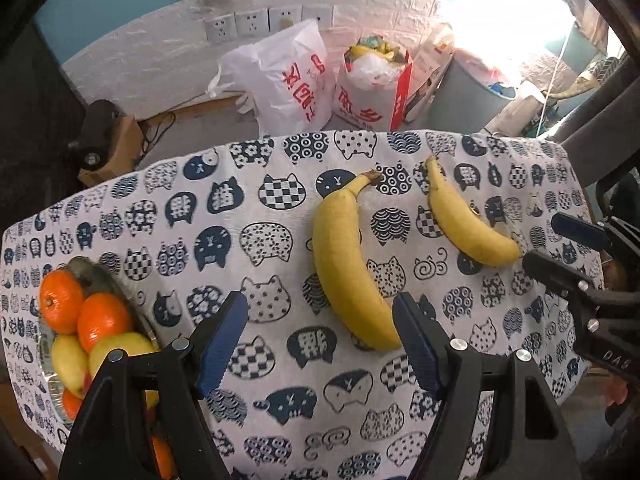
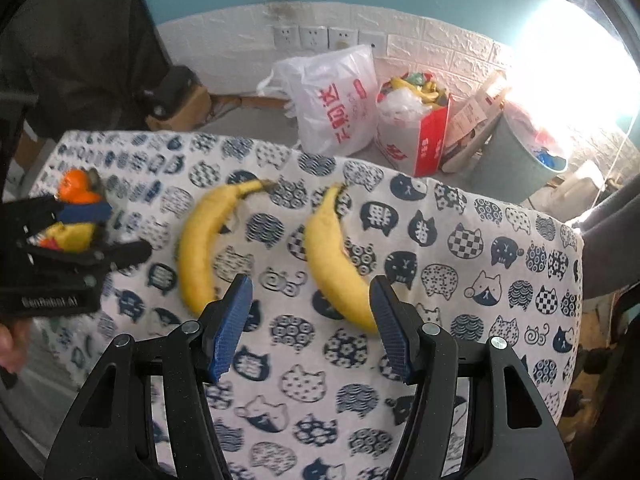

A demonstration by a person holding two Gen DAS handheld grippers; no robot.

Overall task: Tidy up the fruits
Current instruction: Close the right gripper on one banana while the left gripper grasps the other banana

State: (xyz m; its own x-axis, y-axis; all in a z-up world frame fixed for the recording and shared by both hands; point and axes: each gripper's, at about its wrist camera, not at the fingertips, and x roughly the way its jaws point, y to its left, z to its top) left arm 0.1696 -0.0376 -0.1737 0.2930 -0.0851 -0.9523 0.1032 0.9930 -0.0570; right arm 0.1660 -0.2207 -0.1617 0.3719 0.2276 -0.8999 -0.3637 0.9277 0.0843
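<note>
With the metal plate (image 1: 96, 276) of oranges and yellow fruit at nine o'clock, the left gripper (image 1: 320, 344) and right gripper (image 2: 310, 324), both released and empty, each hang over one long yellow banana (image 1: 344, 264) (image 2: 332, 256) on the cat-print tablecloth (image 1: 280, 400), seemingly approaching; next, lower and straddle.

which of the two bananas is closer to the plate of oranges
The larger banana, lying mid-cloth. The smaller banana lies on its far side from the plate, toward the cloth's other edge, beside the right gripper.
</note>
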